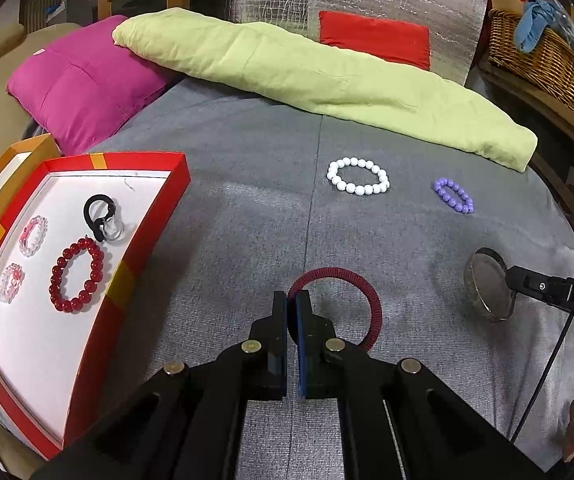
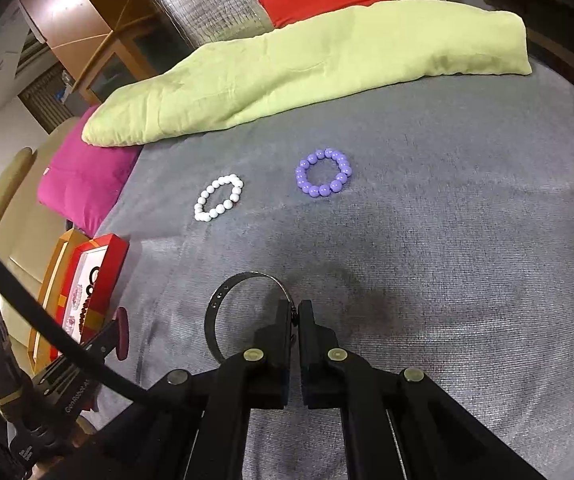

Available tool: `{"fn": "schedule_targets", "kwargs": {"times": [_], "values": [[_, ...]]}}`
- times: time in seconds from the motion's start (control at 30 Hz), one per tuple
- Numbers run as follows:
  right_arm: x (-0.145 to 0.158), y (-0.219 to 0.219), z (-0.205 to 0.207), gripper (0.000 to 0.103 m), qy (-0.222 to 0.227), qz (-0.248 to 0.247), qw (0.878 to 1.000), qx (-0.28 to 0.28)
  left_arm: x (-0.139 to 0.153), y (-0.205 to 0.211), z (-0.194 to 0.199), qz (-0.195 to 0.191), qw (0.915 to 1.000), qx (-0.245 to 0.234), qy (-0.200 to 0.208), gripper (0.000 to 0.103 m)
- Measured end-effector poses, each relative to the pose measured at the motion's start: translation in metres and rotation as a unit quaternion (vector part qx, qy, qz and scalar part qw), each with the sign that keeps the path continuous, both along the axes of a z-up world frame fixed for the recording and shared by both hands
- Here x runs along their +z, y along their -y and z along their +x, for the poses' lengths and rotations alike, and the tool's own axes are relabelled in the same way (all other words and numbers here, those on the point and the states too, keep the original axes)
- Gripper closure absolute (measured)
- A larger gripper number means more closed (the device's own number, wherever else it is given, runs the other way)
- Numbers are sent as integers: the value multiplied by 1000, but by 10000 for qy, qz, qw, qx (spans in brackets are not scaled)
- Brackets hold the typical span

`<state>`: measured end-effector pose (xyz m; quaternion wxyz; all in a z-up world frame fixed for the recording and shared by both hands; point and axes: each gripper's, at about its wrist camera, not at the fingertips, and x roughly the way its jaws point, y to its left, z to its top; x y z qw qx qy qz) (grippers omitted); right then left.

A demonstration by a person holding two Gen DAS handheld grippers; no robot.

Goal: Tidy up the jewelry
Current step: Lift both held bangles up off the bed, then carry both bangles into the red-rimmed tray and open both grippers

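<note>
My left gripper (image 1: 291,300) is shut on a dark red cord bangle (image 1: 371,300) and holds it just above the grey bed cover. My right gripper (image 2: 297,308) is shut on a grey metal bangle (image 2: 223,300), which also shows in the left wrist view (image 1: 487,290) at the right. A white bead bracelet (image 1: 358,176) (image 2: 218,197) and a purple bead bracelet (image 1: 453,195) (image 2: 323,173) lie on the cover ahead. A red box with a white floor (image 1: 143,236) at the left holds a red bead bracelet (image 1: 76,276), a black and clear ring pair (image 1: 103,218) and two pink-clear bracelets (image 1: 33,236).
A long green cushion (image 1: 319,80) lies across the back, with a magenta pillow (image 1: 83,84) at its left. A red cushion (image 1: 375,40) leans on a silver foil panel. A wicker basket (image 1: 543,60) stands at the far right. The red box (image 2: 103,276) sits at the bed's left edge.
</note>
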<state>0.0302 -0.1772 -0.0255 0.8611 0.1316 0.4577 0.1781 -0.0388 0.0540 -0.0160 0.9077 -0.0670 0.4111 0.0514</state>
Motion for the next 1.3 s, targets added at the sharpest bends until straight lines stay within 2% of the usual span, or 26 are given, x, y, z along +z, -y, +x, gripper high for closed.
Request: {"fn": "schedule_targets", "kwargs": {"times": [0.9, 1.17, 1.3], "values": [[4, 3, -6, 99, 130, 29, 9999, -19, 0, 4, -1, 137, 9999, 17, 10, 99], [5, -5, -7, 99, 142, -40, 9999, 38, 23, -12, -20, -27, 9981, 289, 547, 99], [15, -22, -17, 99, 226, -72, 9995, 206, 39, -29, -29, -53, 9960, 515, 722, 99]]}}
